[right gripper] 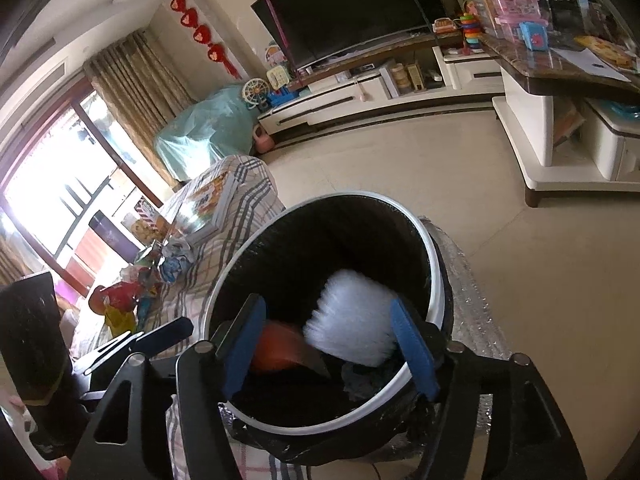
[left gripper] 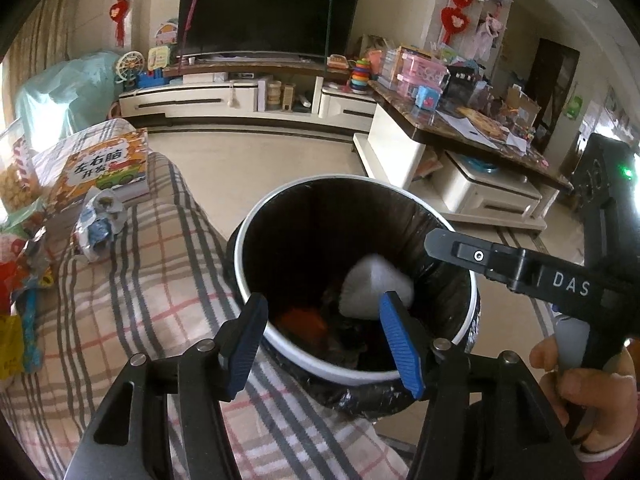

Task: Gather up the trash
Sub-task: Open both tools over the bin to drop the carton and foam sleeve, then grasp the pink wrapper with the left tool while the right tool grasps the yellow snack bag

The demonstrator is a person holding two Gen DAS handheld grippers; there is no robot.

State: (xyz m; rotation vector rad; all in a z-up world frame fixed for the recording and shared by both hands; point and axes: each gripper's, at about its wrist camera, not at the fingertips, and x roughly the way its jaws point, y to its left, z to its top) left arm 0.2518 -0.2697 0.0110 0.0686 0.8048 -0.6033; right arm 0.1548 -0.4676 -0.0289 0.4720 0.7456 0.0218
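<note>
While both grippers are held over the trash bin (left gripper: 256, 236), the left gripper (left gripper: 324, 340) and the right gripper (right gripper: 332, 344) are seen parted about halfway, with nothing grasped. White crumpled paper (right gripper: 352, 316), blurred, is seen inside the black-lined bin.

black bin liner (left gripper: 432, 240), plaid cover (left gripper: 160, 264)

BIN: round trash can (left gripper: 256, 240), white rim, black liner folded over edge, upright on floor against plaid-covered seat | CONTENTS: white blurred piece (right gripper: 352, 316) in mid-air inside mouth; orange item (right gripper: 276, 350) + dark scraps at bottom | PENDING: crumpled wrappers (left gripper: 98, 220) on plaid cover, left of bin
</note>
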